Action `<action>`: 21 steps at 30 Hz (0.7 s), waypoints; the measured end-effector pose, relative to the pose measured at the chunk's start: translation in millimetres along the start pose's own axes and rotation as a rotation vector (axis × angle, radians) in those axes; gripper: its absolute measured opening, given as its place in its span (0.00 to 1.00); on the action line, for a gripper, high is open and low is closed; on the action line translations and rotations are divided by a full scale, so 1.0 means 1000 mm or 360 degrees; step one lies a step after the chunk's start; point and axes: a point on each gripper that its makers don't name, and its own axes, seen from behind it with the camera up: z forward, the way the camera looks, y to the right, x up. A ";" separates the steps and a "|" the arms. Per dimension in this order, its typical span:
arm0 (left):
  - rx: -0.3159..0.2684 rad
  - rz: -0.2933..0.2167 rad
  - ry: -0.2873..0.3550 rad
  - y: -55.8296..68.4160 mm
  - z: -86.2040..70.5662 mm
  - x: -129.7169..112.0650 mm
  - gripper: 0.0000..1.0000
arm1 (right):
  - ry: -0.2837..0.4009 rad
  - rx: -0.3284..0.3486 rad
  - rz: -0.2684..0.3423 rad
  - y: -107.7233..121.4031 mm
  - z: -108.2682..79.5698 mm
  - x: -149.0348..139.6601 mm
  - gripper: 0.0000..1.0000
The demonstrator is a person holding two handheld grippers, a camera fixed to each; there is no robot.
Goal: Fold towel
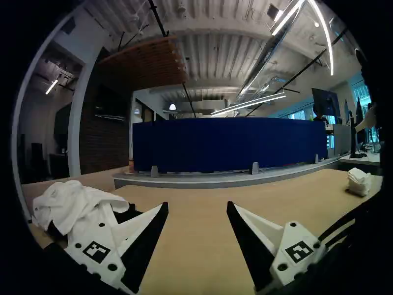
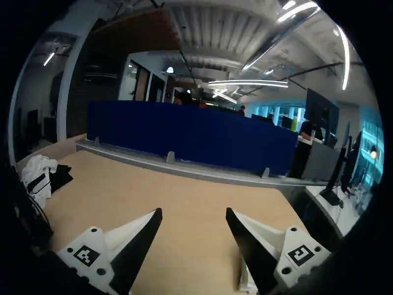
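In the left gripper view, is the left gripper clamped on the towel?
No, the left gripper stands open over the table, and the crumpled white towel lies beside one finger.

readable text: none | numbers, brands, signs: none | coded marks — square black-and-white tags (image 1: 96, 250) on the fingers (image 1: 133, 225) of the left gripper (image 1: 196, 207) and right gripper (image 2: 194, 211)

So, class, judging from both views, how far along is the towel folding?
Done: nothing yet; the crumpled white cloth towel lies heaped on the light wooden table. In hand: nothing; the left hand-held gripper and right hand-held gripper are both open and empty. Left: grasp the towel, spread it flat, fold it.
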 end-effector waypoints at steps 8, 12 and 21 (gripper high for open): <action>0.0002 -0.0028 -0.0040 0.000 0.000 -0.013 0.88 | 0.0010 -0.0012 0.0002 0.005 0.003 0.003 1.00; -0.0001 -0.0032 -0.0060 0.001 0.001 -0.015 0.88 | 0.0013 -0.0018 0.0013 0.009 0.002 0.002 1.00; -0.0005 -0.0033 -0.0063 0.002 0.001 -0.015 0.88 | 0.0057 -0.0036 0.0078 0.027 -0.007 0.007 1.00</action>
